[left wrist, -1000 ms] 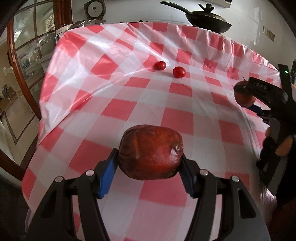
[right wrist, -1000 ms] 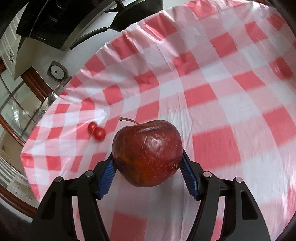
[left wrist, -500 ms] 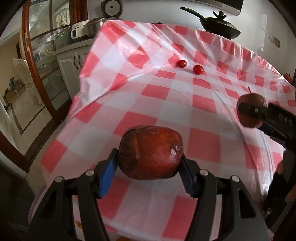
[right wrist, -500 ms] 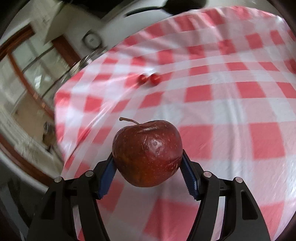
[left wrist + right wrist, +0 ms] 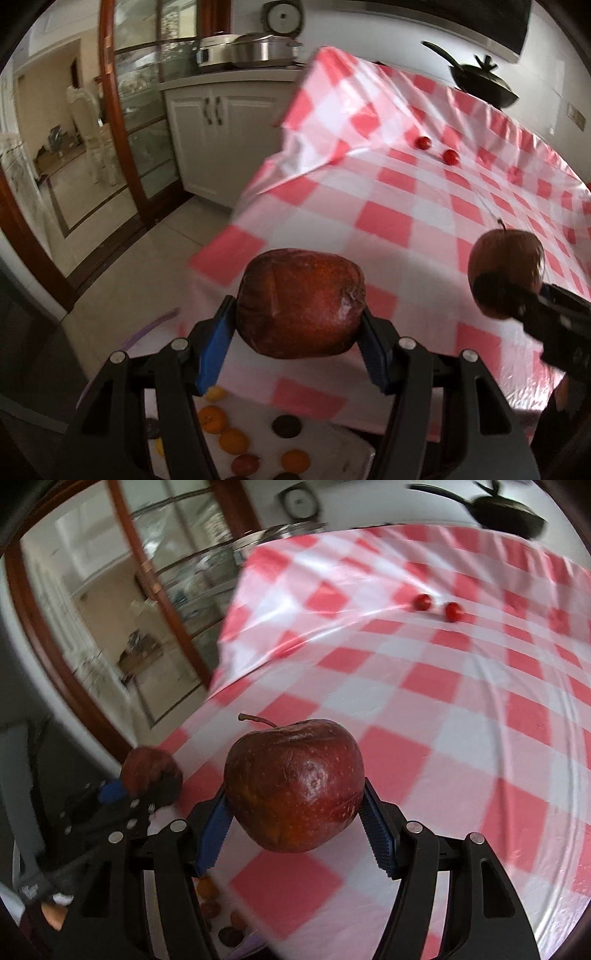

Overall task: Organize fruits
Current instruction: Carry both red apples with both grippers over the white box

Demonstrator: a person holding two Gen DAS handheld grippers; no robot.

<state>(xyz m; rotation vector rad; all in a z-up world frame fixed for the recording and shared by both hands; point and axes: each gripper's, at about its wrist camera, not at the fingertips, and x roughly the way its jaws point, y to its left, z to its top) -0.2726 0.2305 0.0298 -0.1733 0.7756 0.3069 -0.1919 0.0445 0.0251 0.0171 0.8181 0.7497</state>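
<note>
Jaws: left gripper [image 5: 299, 345] clamps wrinkled apple [image 5: 300, 303] | right gripper [image 5: 295, 825] clamps stemmed apple [image 5: 293, 784]

Red-and-white checked glossy plastic cloth [image 5: 417, 206] covers the bench. Dark red wrinkled apple [image 5: 300, 304] between blue ribbed fingers [image 5: 214, 345]; second dark red stemmed apple [image 5: 294, 789]. Two bright red cherry tomatoes [image 5: 451, 157] on the cloth. Black lidded pan [image 5: 480, 83] beyond the cloth.

Two matching black hand-held grippers

Left gripper [image 5: 299, 332] and right gripper [image 5: 295, 819]: black plastic frames, silver screws, ribbed blue pads [image 5: 378, 843]; bare skin [image 5: 51, 915] under a dark glove.
</note>
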